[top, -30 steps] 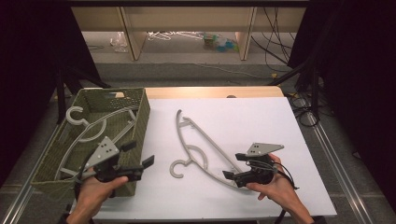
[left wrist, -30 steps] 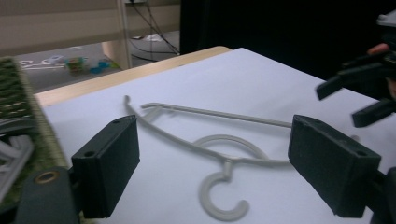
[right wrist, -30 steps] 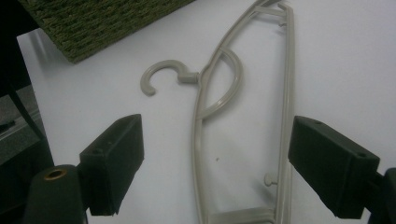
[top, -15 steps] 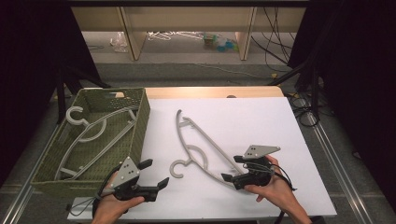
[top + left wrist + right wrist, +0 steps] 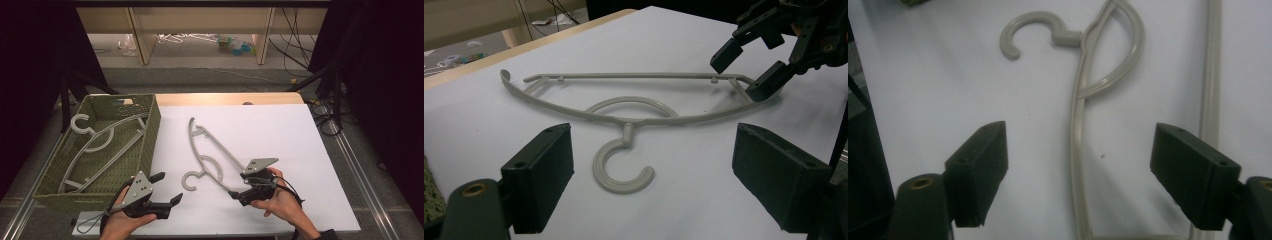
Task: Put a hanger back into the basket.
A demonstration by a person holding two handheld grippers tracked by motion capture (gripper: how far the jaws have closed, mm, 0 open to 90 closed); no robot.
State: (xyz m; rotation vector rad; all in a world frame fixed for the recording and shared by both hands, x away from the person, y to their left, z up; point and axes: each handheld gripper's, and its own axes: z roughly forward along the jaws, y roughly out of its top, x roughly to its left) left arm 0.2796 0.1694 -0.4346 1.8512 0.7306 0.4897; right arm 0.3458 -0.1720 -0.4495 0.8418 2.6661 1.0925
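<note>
The grey hanger (image 5: 210, 152) is laid flat on the white worktop (image 5: 280, 130). Both jaws are spread on the left hand-held gripper (image 5: 167, 189) and the right hand-held gripper (image 5: 240, 186), nothing grasped.

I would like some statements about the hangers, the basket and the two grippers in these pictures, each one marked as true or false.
1. A grey hanger lies flat on the white table. True.
2. The left gripper is shut on the hook of this hanger. False: its jaws stand open, and the hook lies on the table beyond them, untouched.
3. The green basket holds hangers. True.
4. The right gripper is open, at one end of the hanger on the table. True.
5. The basket stands at the right side of the table. False: it stands at the left side.
</note>
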